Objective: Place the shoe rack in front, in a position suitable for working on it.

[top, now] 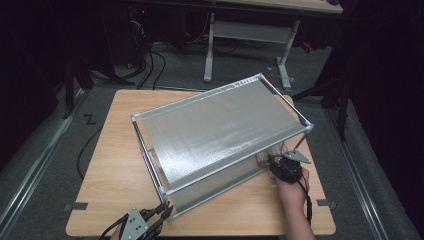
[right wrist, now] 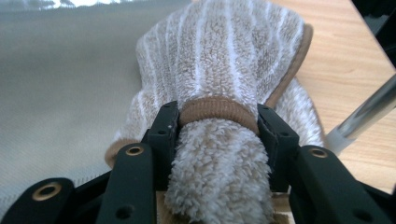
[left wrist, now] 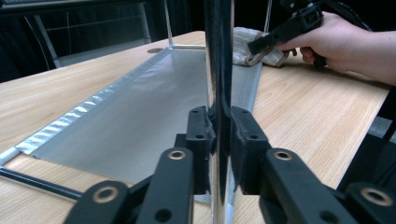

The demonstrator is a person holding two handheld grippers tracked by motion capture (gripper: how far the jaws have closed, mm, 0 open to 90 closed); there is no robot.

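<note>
Towel pinched betw. right hand-held gripper jaws; left hand-held gripper clamps rack post.

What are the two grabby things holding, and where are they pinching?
The left hand-held gripper clamps an upright metal post of the shelf rack low down. The right hand-held gripper pinches a striped beige towel at its bunched, folded edge.

A grey fabric shelf rack lies across the wooden table. The left claw sits at the rack's near corner post, its jaws against the metal. The right claw reaches under the rack's right end, a pale cloth just beyond its tips.
</note>
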